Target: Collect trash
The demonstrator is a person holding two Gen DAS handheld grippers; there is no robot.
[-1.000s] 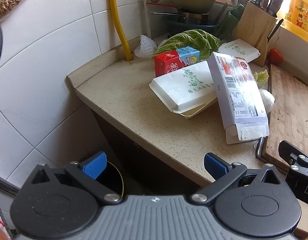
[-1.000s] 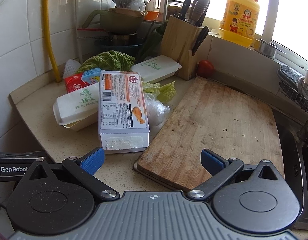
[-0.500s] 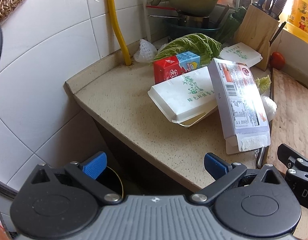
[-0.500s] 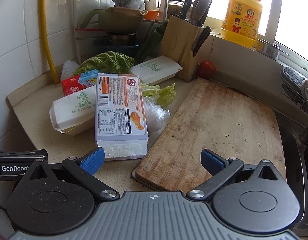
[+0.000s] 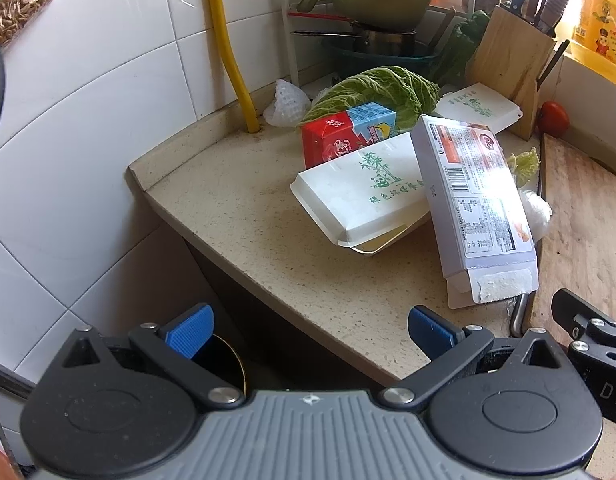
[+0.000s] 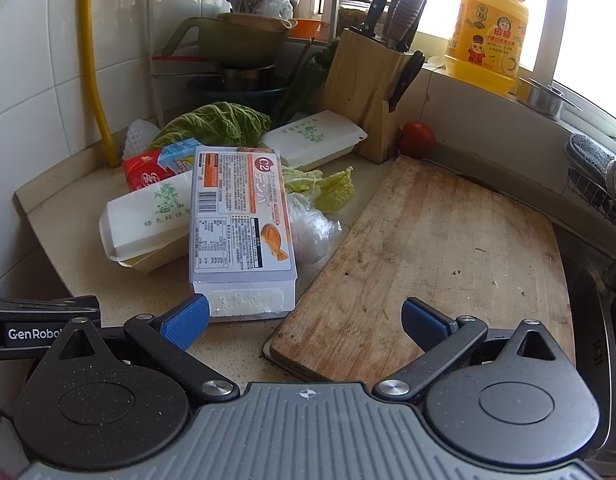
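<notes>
Trash lies in a heap on the beige counter point(image 5: 236, 216). A long grey food carton point(image 5: 474, 204) point(image 6: 240, 220) leans on a white takeaway box point(image 5: 364, 196) point(image 6: 148, 220). A red and blue drink carton point(image 5: 344, 136) point(image 6: 160, 164) stands behind them. A second white box point(image 6: 314, 138) lies by the knife block. A clear plastic bag point(image 6: 314, 232) and cabbage scraps point(image 6: 328, 186) lie beside the grey carton. My left gripper point(image 5: 308, 330) is open and empty over the counter's front edge. My right gripper point(image 6: 304, 318) is open and empty just in front of the grey carton.
A wooden cutting board point(image 6: 440, 256) lies to the right, a knife block point(image 6: 372, 92) and tomato point(image 6: 417, 139) behind it. A dish rack with pots point(image 6: 244, 44), a cabbage point(image 6: 216, 124) and a yellow hose point(image 5: 232, 60) stand at the back. A dark bin opening point(image 5: 222, 364) is below the counter's edge.
Both grippers have drifted slightly toward the trash heap. The boxes look a little larger and lower in the right wrist view. Both stay open and empty.
</notes>
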